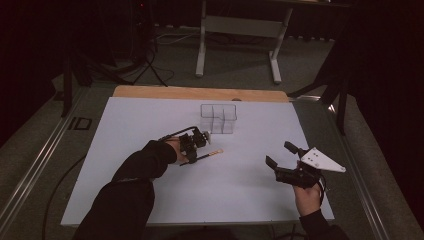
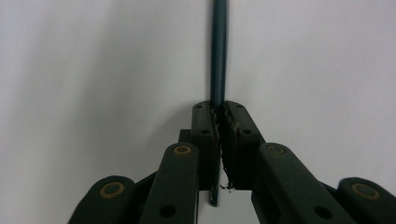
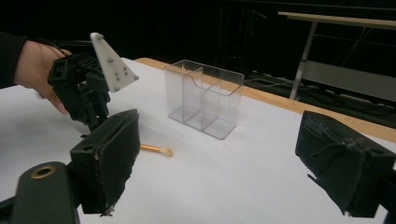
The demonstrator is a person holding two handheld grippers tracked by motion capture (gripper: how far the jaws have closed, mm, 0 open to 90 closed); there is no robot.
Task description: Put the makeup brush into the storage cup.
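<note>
- left gripper [image 1: 200,150] low over the white tabletop [image 1: 150,190], jaws clamped on the dark handle of a slim brush [image 1: 212,153]; in the left gripper view the handle [image 2: 218,56] runs straight out between the pressed pads.
- brush lying flat on the tabletop, gold ferrule and pale tip [image 3: 159,150] pointing away from the gripper, just short of the clear organizer [image 1: 218,119].
- right gripper [image 1: 284,155] held well apart to the right, above the tabletop, jaws wide apart, nothing between them.
- step in hand, by the look of it: lift the brush and stand it in one compartment of the organizer.
- grip sits far back on the handle; long free end likely to droop or swing, so lift slowly and keep the wrist steady.
- tilt tip-up or handle-down before reaching the rim; come in from above, not from the side, to avoid nudging the light plastic box.
- pick the nearest compartment, lower until the end touches bottom, then release.
- right gripper free to steady the organizer wall if it slides.
</note>
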